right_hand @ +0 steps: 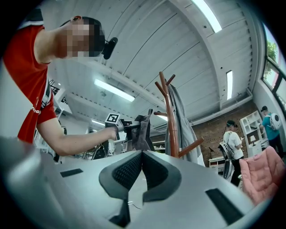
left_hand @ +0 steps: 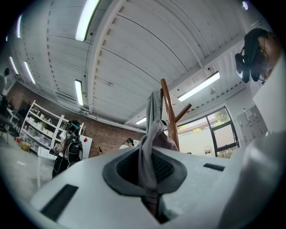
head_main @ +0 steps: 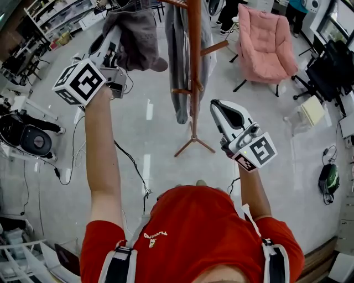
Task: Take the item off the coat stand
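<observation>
The wooden coat stand (head_main: 194, 77) rises in the middle of the head view, with a long grey coat (head_main: 177, 66) still hanging on it. My left gripper (head_main: 114, 34) is raised to the left of the stand, shut on a dark grey-brown garment (head_main: 137, 40) that hangs free of the pegs. In the left gripper view a fold of this cloth (left_hand: 149, 156) is pinched between the pads, with the stand (left_hand: 169, 116) behind it. My right gripper (head_main: 215, 104) is held low to the right of the stand, shut with nothing in it; its pads (right_hand: 134, 167) meet.
A pink padded chair (head_main: 264, 41) stands to the right behind the stand. Shelving (head_main: 55, 16) lines the far left and a black machine (head_main: 27, 138) sits at the left. A cable (head_main: 130, 160) runs over the floor. Other people (right_hand: 232, 145) stand in the background.
</observation>
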`<state>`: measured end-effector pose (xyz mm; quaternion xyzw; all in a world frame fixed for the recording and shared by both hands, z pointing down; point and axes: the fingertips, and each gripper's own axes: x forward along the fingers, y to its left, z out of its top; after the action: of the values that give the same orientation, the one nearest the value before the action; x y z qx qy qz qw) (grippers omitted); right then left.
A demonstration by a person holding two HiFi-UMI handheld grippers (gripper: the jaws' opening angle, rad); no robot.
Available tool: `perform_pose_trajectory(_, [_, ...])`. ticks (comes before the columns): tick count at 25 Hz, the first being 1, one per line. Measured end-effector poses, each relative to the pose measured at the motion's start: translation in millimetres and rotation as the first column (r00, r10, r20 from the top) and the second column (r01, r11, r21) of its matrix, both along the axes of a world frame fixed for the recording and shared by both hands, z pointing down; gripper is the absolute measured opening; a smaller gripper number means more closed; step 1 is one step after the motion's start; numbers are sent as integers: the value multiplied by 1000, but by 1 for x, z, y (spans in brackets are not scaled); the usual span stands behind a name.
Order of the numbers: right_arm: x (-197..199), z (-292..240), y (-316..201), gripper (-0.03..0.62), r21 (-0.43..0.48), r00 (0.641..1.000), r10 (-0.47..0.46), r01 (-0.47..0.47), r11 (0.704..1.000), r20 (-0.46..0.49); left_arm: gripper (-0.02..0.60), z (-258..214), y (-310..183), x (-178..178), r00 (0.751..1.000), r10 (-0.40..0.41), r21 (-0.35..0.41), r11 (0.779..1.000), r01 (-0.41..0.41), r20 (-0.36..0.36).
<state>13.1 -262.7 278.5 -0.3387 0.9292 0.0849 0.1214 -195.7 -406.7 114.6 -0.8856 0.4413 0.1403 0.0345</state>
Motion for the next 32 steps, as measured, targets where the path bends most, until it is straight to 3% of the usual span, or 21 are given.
perform_pose_trajectory(10, [-5,-9,-4,20,19,1000,-22,22,1000,8,23,55,65,-4,1000,-3,-19,1000,2,-25])
perform_pose_trajectory(18, [-5,-17,-5,20,36,1000,-18,18,999,19,23,118,111,17,998,19,-77,997,-24,-54])
perform_pose_trajectory(32, [-6,-10,-1,20,61,1000,18,-19,998,15,23,155,128,28,996,42,-103,993,-50,-73])
